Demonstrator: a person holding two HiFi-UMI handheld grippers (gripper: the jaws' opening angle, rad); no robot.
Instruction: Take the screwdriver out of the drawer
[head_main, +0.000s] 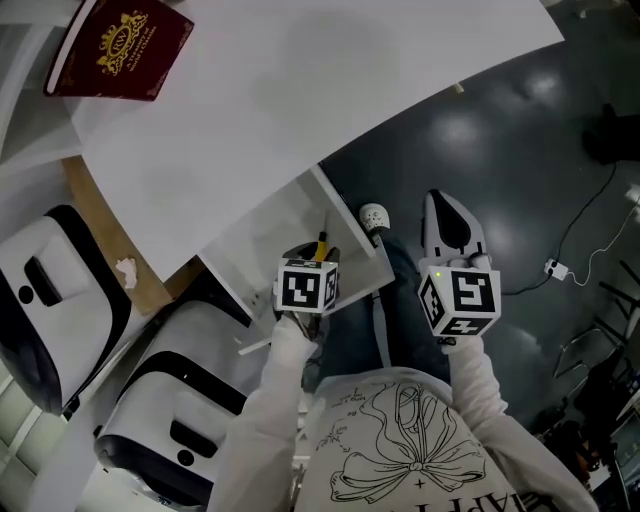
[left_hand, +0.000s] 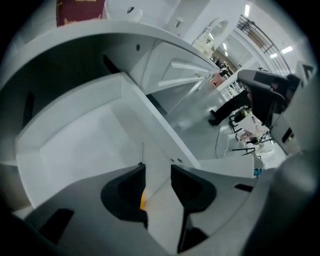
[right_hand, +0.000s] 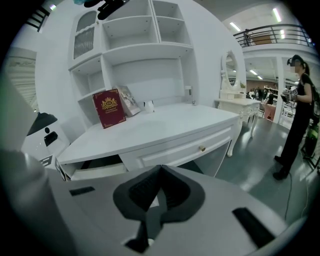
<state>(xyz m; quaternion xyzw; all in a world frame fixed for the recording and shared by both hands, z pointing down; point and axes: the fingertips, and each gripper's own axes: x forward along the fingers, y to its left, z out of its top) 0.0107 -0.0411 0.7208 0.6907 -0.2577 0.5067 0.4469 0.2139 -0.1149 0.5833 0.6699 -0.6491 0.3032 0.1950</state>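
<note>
Hovering over the drawer, our left tongs gape empty; the screwdriver lies seemingly just behind their left jaw. We judge it light, stiff, slick: grip its yellow handle. Right tongs closed, empty.

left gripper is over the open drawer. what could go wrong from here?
1. Seen along the left gripper, the drawer's side wall lies in line between its open jaws. Closing on this line would probably clamp the wall, not the screwdriver.
2. Only a sliver of the yellow handle shows, tucked beside one jaw, so a grab may land off-centre and the tool could slip.
</note>
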